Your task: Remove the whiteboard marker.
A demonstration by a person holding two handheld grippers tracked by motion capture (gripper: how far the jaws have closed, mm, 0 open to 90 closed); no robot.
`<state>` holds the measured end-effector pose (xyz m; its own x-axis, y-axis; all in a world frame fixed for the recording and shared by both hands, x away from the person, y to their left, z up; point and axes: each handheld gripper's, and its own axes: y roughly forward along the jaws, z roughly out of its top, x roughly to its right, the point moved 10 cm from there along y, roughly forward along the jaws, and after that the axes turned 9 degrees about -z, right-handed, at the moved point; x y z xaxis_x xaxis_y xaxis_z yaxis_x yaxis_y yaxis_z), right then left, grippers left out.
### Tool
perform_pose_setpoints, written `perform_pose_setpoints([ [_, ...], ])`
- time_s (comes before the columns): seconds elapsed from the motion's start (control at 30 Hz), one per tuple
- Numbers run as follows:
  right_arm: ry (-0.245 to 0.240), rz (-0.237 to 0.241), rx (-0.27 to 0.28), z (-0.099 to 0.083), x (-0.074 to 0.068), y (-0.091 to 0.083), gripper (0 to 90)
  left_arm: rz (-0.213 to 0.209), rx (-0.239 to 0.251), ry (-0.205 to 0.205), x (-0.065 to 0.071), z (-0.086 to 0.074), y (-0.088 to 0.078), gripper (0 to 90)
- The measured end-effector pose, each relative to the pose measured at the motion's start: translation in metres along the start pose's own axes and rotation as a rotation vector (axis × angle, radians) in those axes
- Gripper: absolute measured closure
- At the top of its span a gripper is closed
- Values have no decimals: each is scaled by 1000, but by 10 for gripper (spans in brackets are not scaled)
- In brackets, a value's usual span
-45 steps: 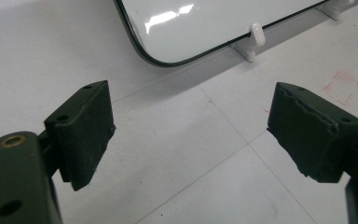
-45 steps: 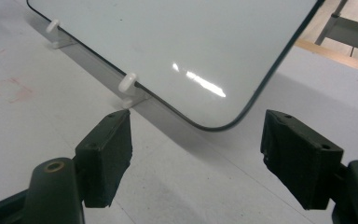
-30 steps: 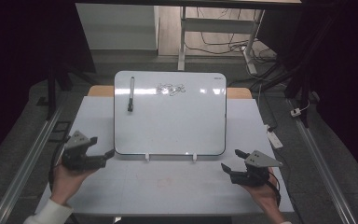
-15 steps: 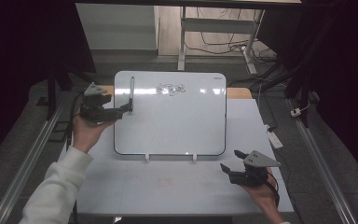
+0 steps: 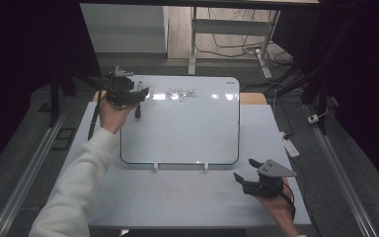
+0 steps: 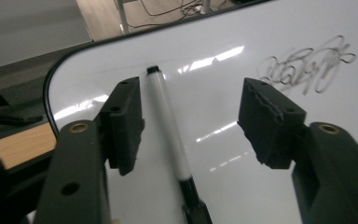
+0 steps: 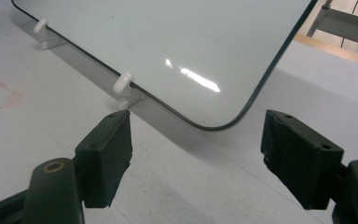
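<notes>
White marker (image 6: 168,126) flat on whiteboard (image 5: 187,133), between left gripper (image 5: 137,95) pads, jaws just closing, no contact yet. Right gripper (image 5: 244,170) parked, open, empty.

The table (image 5: 187,197) in front of me has a pale grey-blue top with a wooden edge showing at its far side. Lying directly on it is a whiteboard (image 5: 187,133), rounded at the corners and dark-rimmed, placed centrally toward the far side. Two small white clips (image 7: 122,84) sit along the whiteboard's near edge. A small white tag (image 5: 289,146) lies at the table's right edge.
</notes>
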<state>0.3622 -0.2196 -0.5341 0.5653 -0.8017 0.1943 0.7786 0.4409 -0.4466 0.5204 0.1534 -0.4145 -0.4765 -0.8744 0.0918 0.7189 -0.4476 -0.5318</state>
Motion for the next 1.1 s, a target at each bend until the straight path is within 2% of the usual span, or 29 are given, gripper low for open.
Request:
perform_pose_setpoints([
  [0.2,9,-16,0,-1,3,-1,244,40,2,-30,-6,2,12,530],
  [0.47,15,-35,-1,-1,6,-2,245,103,-25,-22,-8,-1,20,667],
  [0.63,13,-44,1,0,6,-2,246,127,-34,-17,-9,-3,22,752],
  [0.83,15,-57,6,1,7,-3,250,118,-27,-36,-8,-2,22,795],
  [0.9,13,-60,9,2,7,-3,252,134,-27,-19,-7,-2,21,814],
  [1.1,18,-66,14,2,9,-4,255,107,-15,9,-2,0,11,815],
])
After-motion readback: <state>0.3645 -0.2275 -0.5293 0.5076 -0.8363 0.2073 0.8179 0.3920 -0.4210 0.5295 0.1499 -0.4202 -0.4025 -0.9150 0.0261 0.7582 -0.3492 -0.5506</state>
